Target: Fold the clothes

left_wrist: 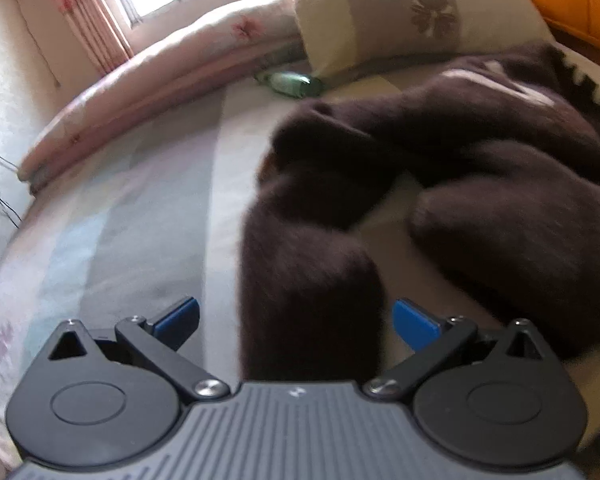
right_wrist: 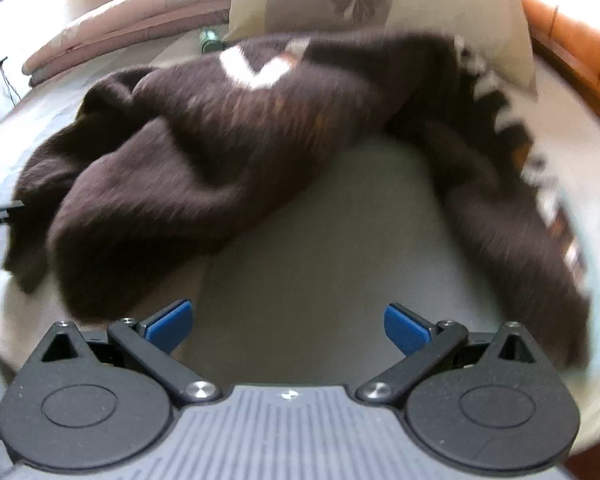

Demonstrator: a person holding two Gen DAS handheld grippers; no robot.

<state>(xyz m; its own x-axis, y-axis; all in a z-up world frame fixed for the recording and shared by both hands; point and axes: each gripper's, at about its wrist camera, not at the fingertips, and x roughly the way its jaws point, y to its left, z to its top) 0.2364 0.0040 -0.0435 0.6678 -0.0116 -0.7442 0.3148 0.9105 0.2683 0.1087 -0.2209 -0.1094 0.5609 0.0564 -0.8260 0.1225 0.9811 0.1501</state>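
The dark brown sweater (left_wrist: 460,168) lay rumpled on the bed (left_wrist: 120,208). One sleeve ran lengthwise up between the spread, empty fingers of the left claw (left_wrist: 296,320). The right claw (right_wrist: 288,322), likewise spread and empty, faced bare sheet between two sweater parts.

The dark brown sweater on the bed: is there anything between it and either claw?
Nothing visible stands in the way. The left claw is open with a sweater sleeve lying right between its fingers. The right claw is open over bare bed sheet, the sweater just beyond. The pillow and green bottle lie behind the garment.
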